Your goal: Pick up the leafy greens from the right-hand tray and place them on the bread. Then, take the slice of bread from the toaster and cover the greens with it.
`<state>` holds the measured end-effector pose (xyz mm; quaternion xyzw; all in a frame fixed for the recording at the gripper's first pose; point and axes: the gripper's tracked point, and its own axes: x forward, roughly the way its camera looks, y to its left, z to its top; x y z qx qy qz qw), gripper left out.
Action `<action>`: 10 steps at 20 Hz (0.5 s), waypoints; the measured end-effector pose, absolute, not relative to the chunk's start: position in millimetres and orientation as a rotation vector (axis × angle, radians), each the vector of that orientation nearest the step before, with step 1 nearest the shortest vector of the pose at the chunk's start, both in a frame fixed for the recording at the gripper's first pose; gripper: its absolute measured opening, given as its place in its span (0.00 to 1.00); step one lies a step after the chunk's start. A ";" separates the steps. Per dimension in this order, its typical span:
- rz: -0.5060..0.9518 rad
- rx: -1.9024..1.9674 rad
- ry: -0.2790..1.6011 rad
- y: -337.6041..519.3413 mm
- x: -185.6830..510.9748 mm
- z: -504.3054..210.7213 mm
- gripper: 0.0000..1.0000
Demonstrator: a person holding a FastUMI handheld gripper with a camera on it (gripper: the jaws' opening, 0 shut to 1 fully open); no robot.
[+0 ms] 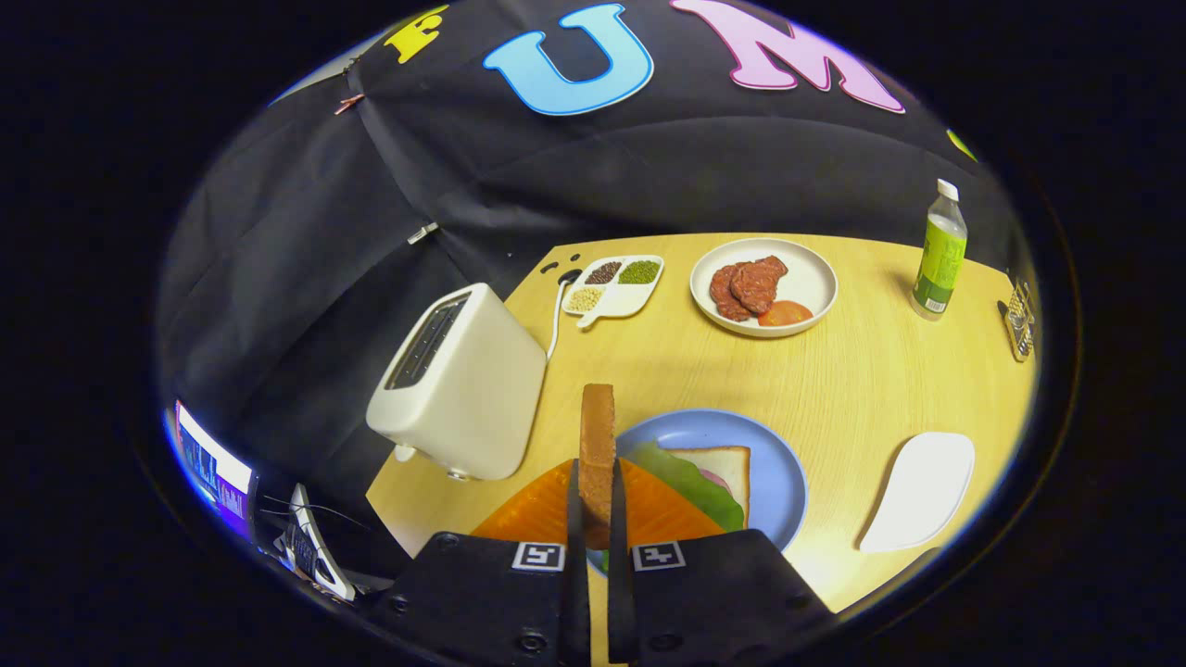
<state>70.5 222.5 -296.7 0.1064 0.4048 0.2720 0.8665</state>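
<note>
One bread slice upright on edge, clamped in tool.

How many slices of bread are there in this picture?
2. One slice of bread stands on edge, pinched in the claw. The other slice lies flat on the blue plate under the greens. More could be hidden inside the toaster.

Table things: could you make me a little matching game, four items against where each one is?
Things:
1. bread slice
2. leafy greens
3. meat
4. bottle

Places:
A. on the white round plate
B. pinched upright in the tongs
C. standing by the table's far right edge
D. on the bread on the blue plate

Pairs: 1-B, 2-D, 3-A, 4-C
</note>
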 end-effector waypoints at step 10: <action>0.485 0.264 0.931 174.4 70.1 -337.3 0.17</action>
